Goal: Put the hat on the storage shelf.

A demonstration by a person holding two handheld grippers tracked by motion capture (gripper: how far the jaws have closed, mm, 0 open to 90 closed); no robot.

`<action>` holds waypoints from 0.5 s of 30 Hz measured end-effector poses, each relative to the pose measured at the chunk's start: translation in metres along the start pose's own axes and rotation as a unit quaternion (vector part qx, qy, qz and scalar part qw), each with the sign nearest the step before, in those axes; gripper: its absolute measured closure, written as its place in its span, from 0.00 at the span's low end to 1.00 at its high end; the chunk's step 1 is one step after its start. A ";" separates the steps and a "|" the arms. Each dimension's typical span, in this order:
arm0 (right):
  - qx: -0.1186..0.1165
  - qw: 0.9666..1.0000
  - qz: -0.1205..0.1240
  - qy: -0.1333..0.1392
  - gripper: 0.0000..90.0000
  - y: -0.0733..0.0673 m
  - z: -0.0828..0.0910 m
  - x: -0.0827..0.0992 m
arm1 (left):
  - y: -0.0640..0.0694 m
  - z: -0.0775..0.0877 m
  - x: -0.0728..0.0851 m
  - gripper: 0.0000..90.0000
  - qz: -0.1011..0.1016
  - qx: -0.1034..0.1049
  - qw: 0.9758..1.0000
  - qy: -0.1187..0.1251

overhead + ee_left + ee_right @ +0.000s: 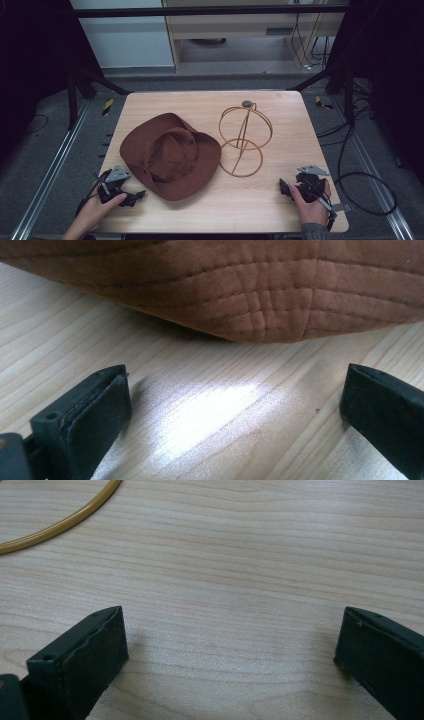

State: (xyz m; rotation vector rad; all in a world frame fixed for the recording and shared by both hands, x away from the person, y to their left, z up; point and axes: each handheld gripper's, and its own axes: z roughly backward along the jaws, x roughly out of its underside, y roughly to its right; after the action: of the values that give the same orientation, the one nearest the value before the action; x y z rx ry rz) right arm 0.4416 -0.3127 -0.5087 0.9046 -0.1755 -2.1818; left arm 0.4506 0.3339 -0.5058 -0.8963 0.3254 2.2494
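A brown brimmed hat lies flat on the wooden table, left of centre. Beside it on the right stands a gold wire hat stand with a round base ring and a dark knob on top. My left gripper rests on the table at the front left, open and empty, a short way from the hat's stitched brim. At the front right my right gripper also sits open with nothing between its jaws, and the stand's base ring curves past at the upper left of the right gripper view.
The table has metal rails on both sides and black cables on the floor to the right. A cabinet stands beyond the far edge.
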 end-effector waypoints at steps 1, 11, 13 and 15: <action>0.000 1.000 0.000 0.000 0.01 0.000 0.000 0.000 | 0.000 0.000 0.000 0.00 0.000 0.000 1.000 0.000; -0.001 1.000 0.000 0.000 0.01 0.000 0.000 0.000 | 0.017 0.026 -0.018 0.05 0.000 0.005 1.000 0.030; -0.001 1.000 0.000 0.000 0.01 0.000 0.000 0.000 | 0.018 0.031 -0.021 0.05 -0.004 0.008 0.999 0.039; -0.001 1.000 0.000 0.000 0.01 0.000 0.000 0.000 | 0.021 0.042 -0.030 0.05 -0.009 0.009 0.998 0.062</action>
State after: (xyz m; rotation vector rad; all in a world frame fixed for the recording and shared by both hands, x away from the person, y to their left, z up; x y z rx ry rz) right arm 0.4417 -0.3128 -0.5087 0.9036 -0.1748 -2.1811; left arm 0.4307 0.3222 -0.4552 -1.0283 0.3926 2.1753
